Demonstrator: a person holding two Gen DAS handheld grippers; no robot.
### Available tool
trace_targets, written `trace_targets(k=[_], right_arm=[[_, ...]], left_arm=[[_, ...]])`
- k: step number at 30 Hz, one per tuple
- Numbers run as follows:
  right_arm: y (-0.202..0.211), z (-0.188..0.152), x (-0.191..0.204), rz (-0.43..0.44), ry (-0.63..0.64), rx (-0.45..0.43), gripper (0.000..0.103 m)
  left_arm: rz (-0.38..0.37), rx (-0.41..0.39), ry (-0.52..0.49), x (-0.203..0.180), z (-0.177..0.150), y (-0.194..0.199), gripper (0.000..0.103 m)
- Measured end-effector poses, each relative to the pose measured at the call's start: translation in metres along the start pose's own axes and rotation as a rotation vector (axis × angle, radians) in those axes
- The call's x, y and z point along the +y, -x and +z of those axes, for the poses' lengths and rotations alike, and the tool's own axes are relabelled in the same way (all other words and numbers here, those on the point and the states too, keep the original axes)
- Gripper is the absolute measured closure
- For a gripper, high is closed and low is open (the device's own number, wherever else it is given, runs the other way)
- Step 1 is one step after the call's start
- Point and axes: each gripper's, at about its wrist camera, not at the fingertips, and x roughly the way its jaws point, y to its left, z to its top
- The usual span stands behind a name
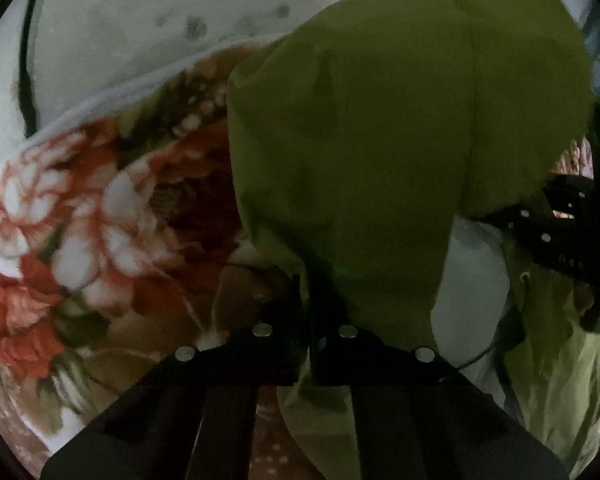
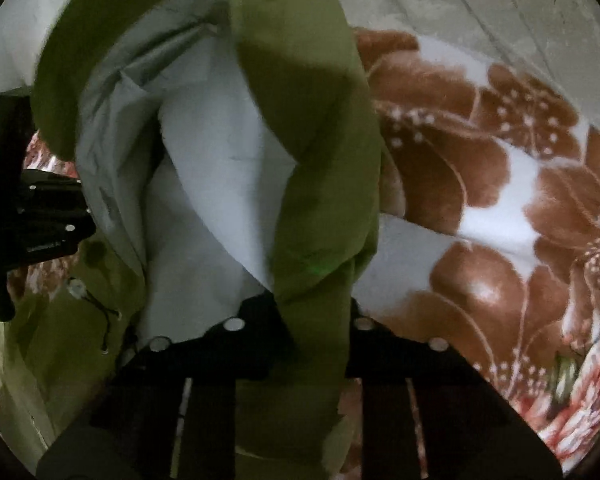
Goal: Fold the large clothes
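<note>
A floral blanket (image 1: 80, 220) in red, brown and white covered the support surface, filling the left of the left-wrist frame and the right of the right-wrist frame, with the olive-green, grey-lined garment (image 2: 308, 128) lying on it at centre.

Olive-green garment (image 1: 380, 140) with grey lining, floral blanket (image 2: 500, 200).

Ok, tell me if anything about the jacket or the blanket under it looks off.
Nothing looks damaged or spilled. The green jacket is bunched and twisted, its pale lining turned outward, a drawcord trailing loose. It lies on the floral blanket, which looks smooth. The left gripper and right gripper both pinch green fabric.
</note>
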Motion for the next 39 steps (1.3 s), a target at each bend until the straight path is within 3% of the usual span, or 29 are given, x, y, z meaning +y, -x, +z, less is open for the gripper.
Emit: trace_targets(k=[4,9,13,16,18,20,25,28,32,34,37,39], right_arm=[[0.046,-0.006,0.016,-0.034,0.063,-0.061,0.092],[0.132,-0.016,0.043,-0.042,0.122,-0.158,0.092],[0.199,-0.035,0.075,-0.075,0.203,-0.238,0.092],[0.235,-0.052,0.107,-0.087,0.241,-0.299,0.092],[0.253,-0.067,0.121,-0.099,0.272,-0.328,0.092],[0.258,-0.085,0.133,-0.133,0.316,-0.366,0.092],[0.272,-0.158,0.167,-0.151,0.375,-0.379,0.088],[0.257,-0.214,0.191,-0.179,0.449,-0.350,0.086],[0.234,-0.265,0.203,-0.186,0.462,-0.304,0.084],[0.224,-0.288,0.203,-0.188,0.447,-0.283,0.076],[0.218,-0.323,0.207,-0.204,0.449,-0.271,0.046],[0.219,-0.341,0.204,-0.194,0.435,-0.259,0.035]], left_arm=[[-0.050,-0.085,-0.014,-0.021,-0.006,0.054,0.102],[-0.050,-0.154,-0.068,-0.053,-0.019,0.129,0.102],[-0.021,-0.225,-0.124,-0.078,-0.041,0.191,0.102],[0.053,-0.291,-0.180,-0.110,-0.072,0.236,0.102],[0.104,-0.317,-0.200,-0.126,-0.088,0.250,0.102],[0.104,-0.348,-0.171,-0.141,-0.115,0.263,0.102],[0.100,-0.337,-0.054,-0.153,-0.197,0.255,0.102],[0.136,-0.291,-0.047,-0.163,-0.245,0.235,0.102],[0.159,-0.240,-0.016,-0.172,-0.293,0.208,0.102],[0.202,-0.210,-0.051,-0.181,-0.316,0.194,0.101],[0.289,-0.176,-0.108,-0.194,-0.350,0.177,0.101],[0.322,-0.164,-0.112,-0.199,-0.365,0.174,0.095]])
